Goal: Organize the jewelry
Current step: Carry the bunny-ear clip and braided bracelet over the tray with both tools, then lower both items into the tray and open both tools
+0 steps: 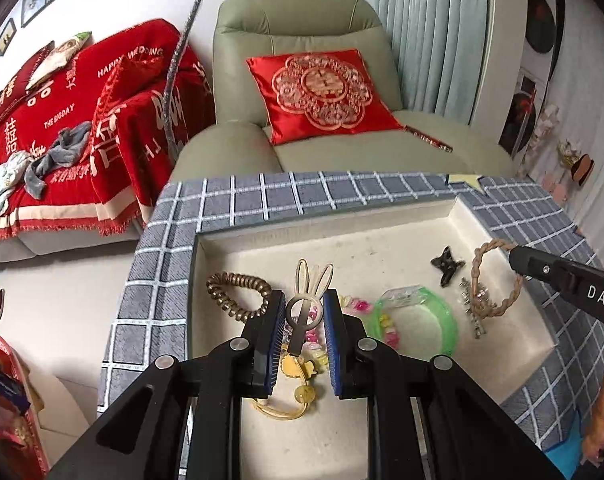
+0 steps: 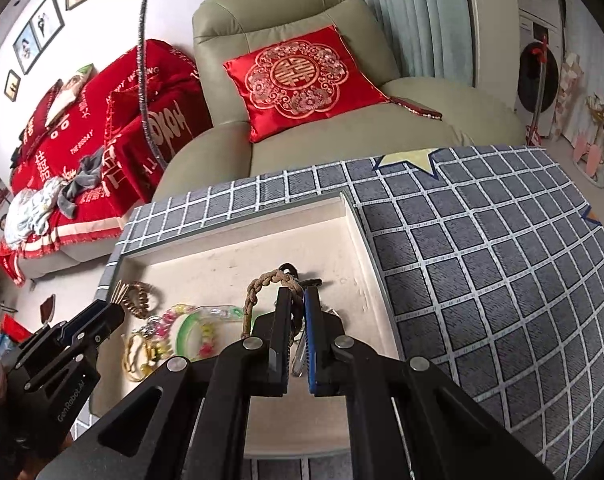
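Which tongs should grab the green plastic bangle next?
Neither is free. The left tongs hold the cream bunny-ear clip, right beside the green plastic bangle; the right tongs grip the braided tan hair tie. Left, probably.

Left tongs [image 1: 303, 316]: black linkage arms angled downward, blue-padded fingers [image 1: 275, 344] held a narrow gap apart, clamped on either side of a flat metal clip. Right tongs [image 2: 298, 312]: likewise pitched downward, fingers [image 2: 311, 336] drawn nearly together, pinching a braided loop at their tips. Each pair appears at the edge of the other's view, side by side.
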A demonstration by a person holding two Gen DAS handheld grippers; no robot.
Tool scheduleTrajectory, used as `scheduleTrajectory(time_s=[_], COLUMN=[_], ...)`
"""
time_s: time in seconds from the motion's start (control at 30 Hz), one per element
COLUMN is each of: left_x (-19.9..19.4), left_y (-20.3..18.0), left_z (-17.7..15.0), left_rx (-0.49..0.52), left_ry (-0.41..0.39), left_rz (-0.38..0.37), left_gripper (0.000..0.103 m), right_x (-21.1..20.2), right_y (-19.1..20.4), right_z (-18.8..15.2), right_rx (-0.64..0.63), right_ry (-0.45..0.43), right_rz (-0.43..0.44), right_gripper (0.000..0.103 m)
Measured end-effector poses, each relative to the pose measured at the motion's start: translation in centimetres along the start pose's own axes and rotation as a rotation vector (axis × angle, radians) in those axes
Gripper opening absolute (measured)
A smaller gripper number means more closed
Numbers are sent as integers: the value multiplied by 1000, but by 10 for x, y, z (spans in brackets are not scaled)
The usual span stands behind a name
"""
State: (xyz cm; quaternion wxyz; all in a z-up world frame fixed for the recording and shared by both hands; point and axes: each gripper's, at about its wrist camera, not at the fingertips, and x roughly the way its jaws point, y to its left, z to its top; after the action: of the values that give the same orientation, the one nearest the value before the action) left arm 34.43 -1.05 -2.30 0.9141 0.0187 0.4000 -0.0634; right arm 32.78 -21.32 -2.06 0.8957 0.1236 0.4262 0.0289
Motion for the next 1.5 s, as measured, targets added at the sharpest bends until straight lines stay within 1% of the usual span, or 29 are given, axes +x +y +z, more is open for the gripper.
scheduleTrajectory(time_s=[0.23, 0.67, 0.8, 1.07, 1.1, 1.17, 1.2, 1.23, 1.3, 1.37, 1.5], left_x=[12, 27, 34, 34, 33, 30, 28, 26, 23, 20, 19], left_y=[-6, -11, -14, -15, -15, -14, -14, -14, -13, -12, -12], left_z=[-6, -13, -16, -17, -17, -18, -18, -18, -18, -18, -15], left_rx=[26, 43, 56, 65, 58, 50, 49, 50, 49, 43, 45], left_ry=[37, 94, 126, 128, 122, 111, 104, 98, 84, 72, 73], left_rz=[7, 8, 11, 31, 29, 27, 29, 31, 33, 39, 38], left_gripper=[34, 34, 34, 34, 34, 34, 34, 34, 34, 34, 34], right_x=[20, 35, 39, 41, 41, 38, 35, 32, 23, 17, 7], right_y=[-6, -5, -7, -12, -13, -14, -14, -14, -13, -12, -10], right_z=[-7, -18, -22, -22, -22, -21, -21, -21, -21, -20, -20], right_rx=[13, -11, -13, 7, 13, 27, 36, 42, 45, 48, 50], right_ry=[33, 70, 87, 108, 109, 104, 96, 83, 53, 45, 30], right_rz=[-10, -21, -30, -22, -17, 2, 14, 23, 29, 38, 48], right_gripper=[7, 7, 7, 9, 11, 27, 47, 62, 63, 63, 63])
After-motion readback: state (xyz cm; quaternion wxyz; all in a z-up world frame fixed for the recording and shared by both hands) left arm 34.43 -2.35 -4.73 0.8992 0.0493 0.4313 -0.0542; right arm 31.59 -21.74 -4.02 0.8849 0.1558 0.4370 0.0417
